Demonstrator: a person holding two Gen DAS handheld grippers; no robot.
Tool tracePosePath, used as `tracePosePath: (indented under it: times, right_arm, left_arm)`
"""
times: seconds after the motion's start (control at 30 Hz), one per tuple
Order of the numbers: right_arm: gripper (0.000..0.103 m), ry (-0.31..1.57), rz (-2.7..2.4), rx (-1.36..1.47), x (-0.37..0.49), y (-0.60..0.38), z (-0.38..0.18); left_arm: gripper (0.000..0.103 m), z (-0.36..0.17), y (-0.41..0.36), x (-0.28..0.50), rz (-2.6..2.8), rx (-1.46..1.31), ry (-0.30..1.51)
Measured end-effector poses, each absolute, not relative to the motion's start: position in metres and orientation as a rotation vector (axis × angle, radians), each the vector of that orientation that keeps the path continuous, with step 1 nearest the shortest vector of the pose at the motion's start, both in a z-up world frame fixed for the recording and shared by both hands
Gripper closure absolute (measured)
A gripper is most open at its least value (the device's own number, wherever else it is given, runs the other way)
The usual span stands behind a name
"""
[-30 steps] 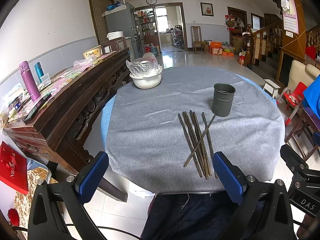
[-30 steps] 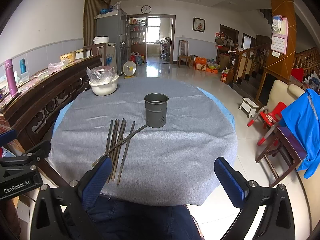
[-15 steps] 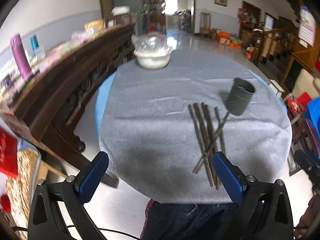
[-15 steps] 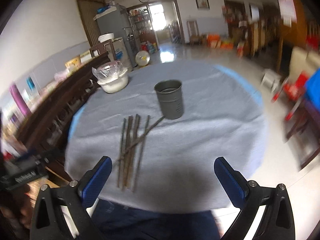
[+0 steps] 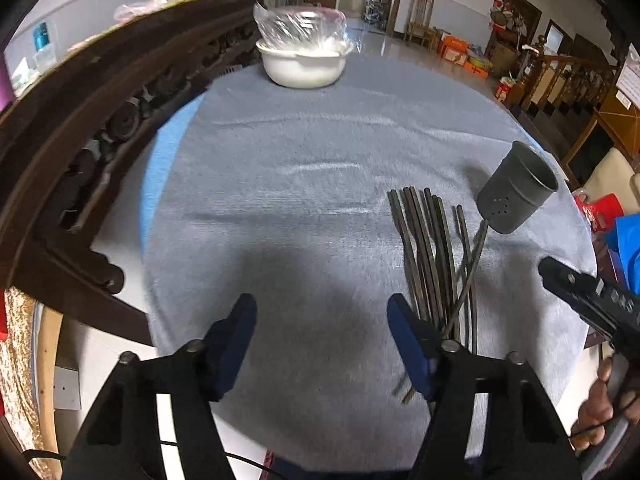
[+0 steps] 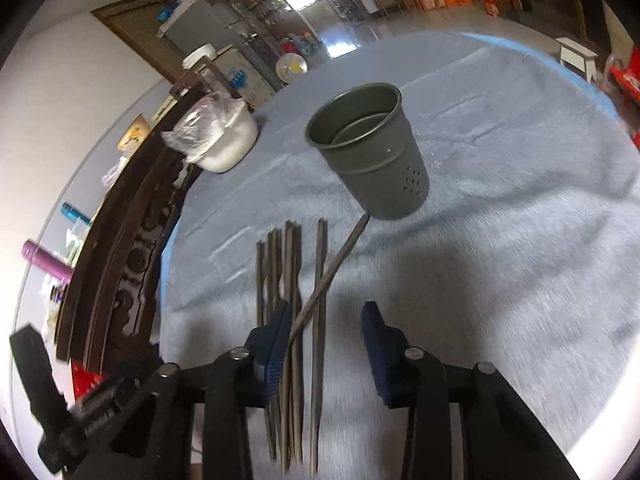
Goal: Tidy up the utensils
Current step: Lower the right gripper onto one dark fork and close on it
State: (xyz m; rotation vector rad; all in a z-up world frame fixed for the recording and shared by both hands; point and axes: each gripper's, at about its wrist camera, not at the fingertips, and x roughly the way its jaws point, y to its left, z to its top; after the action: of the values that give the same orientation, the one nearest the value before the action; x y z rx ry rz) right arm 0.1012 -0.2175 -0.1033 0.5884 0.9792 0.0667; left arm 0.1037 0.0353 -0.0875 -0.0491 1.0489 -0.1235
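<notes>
Both grippers have dropped close over the table, with jaws narrower than a second ago.

The left gripper [image 5: 320, 332] hangs with jaws half open, empty, its right pad beside the bundle of dark metal chopsticks [image 5: 430, 252] on the grey cloth-covered round table [image 5: 280, 200]. The right gripper [image 6: 326, 336] straddles the bundle [image 6: 296, 276], jaws partly open. One crossed chopstick [image 6: 332, 268] touches the grey perforated metal cup [image 6: 372, 148]. A white plastic-wrapped bowl [image 5: 302, 60] stands at the far edge.

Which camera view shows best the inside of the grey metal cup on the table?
The right wrist view. There the metal cup is close and large, and its open mouth faces the camera, so the inner wall and bottom show, with nothing in it. In the left wrist view the cup is smaller, near the right edge, and shows mostly its outer wall.
</notes>
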Motion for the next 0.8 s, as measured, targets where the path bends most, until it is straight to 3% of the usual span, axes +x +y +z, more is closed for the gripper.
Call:
tracePosePath:
  times: [0.07, 0.1, 0.8]
  right_arm:
    - [0.063, 0.979, 0.065, 0.584, 0.115, -0.215, -0.109]
    - [0.063, 0.976, 0.063, 0.577, 0.117, -0.213, -0.111]
    - [0.063, 1.029, -0.127, 0.506, 0.178, -0.210, -0.142]
  left_arm:
    - [0.055, -0.093, 0.035, 0.114, -0.132, -0.063, 1.068]
    - [0.056, -0.096, 0.035, 0.116, -0.132, -0.068, 1.073]
    - [0.055, -0.125, 0.026, 0.175, -0.149, -0.133, 1.174]
